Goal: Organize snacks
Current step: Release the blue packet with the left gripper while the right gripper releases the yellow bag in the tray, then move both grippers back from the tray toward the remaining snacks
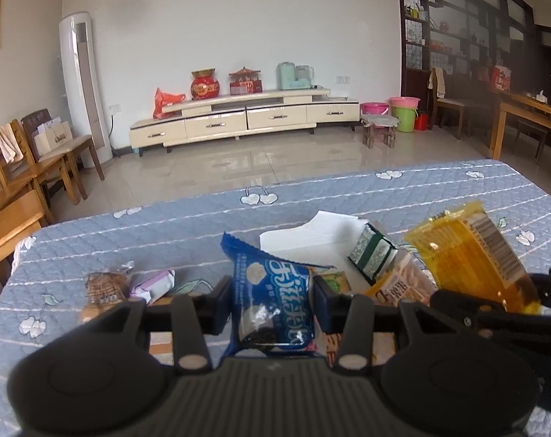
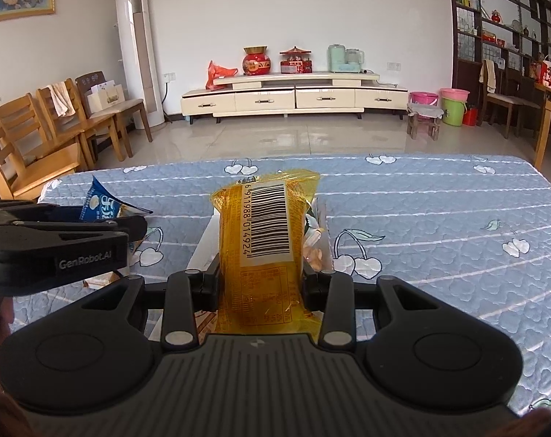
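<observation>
In the left wrist view, a blue snack packet (image 1: 273,302) is clamped between the two fingers of the left gripper (image 1: 271,300) and held upright above a table covered with a blue quilted cloth (image 1: 166,225) printed with white hearts. Behind the packet, a white box (image 1: 304,235) is seen on the cloth, with several snacks inside it: a green and white packet (image 1: 372,255) standing tilted and an orange packet (image 1: 395,284) beside it. To the right, a yellow packet (image 1: 468,255) is held up by the right gripper (image 1: 501,302), of which only black parts are visible at the frame edge. To the left of the blue packet, a brown biscuit packet (image 1: 104,286) and a small purple and white packet (image 1: 153,284) lie on the cloth, next to each other. A cream cabinet (image 1: 239,118) is seen along the far wall.

In the right wrist view, the yellow packet (image 2: 266,240) is gripped between the fingers of the right gripper (image 2: 262,286), with its barcode facing the camera. It is held above the white box (image 2: 204,247), whose edge shows just behind and to the left. On the left side, the left gripper (image 2: 93,233) is seen side-on, and the top of the blue packet (image 2: 102,204) rises from it. The blue cloth (image 2: 439,211) stretches away to the right.
</observation>
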Tool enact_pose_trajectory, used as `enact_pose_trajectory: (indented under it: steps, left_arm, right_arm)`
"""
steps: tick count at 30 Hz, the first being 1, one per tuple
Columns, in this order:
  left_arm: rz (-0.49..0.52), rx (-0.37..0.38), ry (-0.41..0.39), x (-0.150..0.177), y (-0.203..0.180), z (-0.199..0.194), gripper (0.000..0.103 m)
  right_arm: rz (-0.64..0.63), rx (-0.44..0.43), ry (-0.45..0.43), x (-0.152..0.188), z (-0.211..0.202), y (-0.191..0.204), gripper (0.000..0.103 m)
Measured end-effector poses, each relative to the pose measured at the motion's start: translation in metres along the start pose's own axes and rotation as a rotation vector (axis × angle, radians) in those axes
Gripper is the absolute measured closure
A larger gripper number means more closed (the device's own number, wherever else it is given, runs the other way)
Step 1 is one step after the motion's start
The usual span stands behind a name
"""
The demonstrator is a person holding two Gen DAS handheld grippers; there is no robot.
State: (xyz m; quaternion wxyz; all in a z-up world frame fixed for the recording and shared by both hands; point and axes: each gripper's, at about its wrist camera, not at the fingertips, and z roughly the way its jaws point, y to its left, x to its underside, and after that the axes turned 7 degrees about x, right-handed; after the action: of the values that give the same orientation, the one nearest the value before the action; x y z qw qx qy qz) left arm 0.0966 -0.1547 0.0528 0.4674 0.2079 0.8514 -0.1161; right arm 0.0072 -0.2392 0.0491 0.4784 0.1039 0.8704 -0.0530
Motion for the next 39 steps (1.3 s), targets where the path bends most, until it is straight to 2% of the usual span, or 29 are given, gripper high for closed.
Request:
enact_pose_trajectory:
  steps: [9, 16, 19, 21, 22, 23, 25, 27, 32, 36, 38, 39]
  left_arm:
    - [0.007, 0.049, 0.039, -0.022, 0.004, 0.048, 0.059]
    - [-0.016, 0.139, 0.089, -0.036, -0.001, 0.092, 0.059]
    - [-0.043, 0.178, 0.086, -0.042, -0.001, 0.105, 0.058]
    - [-0.077, 0.201, 0.095, -0.046, 0.001, 0.113, 0.049]
    - [-0.086, 0.207, 0.091, -0.047, 0.002, 0.115, 0.038]
    - [-0.090, 0.209, 0.080, -0.048, 0.004, 0.113, 0.034]
    - [-0.085, 0.212, 0.064, -0.047, 0.005, 0.108, 0.029]
    - [-0.092, 0.205, 0.057, -0.046, 0.008, 0.100, 0.028]
    - [-0.093, 0.155, 0.064, -0.042, 0.014, 0.075, 0.027]
    - [-0.089, 0.085, 0.051, -0.034, 0.017, 0.045, 0.021]
    - [-0.090, 0.076, 0.045, -0.026, 0.020, 0.032, 0.017]
    - [-0.091, 0.070, 0.044, -0.021, 0.021, 0.024, 0.016]
  right_arm:
    - [0.017, -0.011, 0.031, -0.004, 0.015, 0.003, 0.057]
    - [0.031, -0.010, 0.046, -0.008, 0.023, 0.005, 0.057]
    - [0.034, 0.012, 0.046, -0.011, 0.027, 0.005, 0.056]
    - [0.050, 0.008, 0.053, -0.011, 0.030, 0.003, 0.054]
    - [0.054, -0.001, 0.060, -0.011, 0.032, 0.002, 0.051]
    - [0.051, -0.003, 0.062, -0.012, 0.033, 0.003, 0.049]
    - [0.048, 0.006, 0.050, -0.009, 0.028, 0.003, 0.029]
    - [0.051, 0.009, 0.040, -0.007, 0.022, 0.001, 0.025]
    - [0.047, 0.028, 0.008, -0.009, 0.004, 0.004, 0.024]
    - [0.016, 0.048, -0.027, -0.010, -0.018, 0.010, 0.016]
    - [0.014, 0.045, -0.036, -0.010, -0.028, 0.012, 0.012]
    - [0.012, 0.048, -0.040, -0.010, -0.030, 0.012, 0.006]
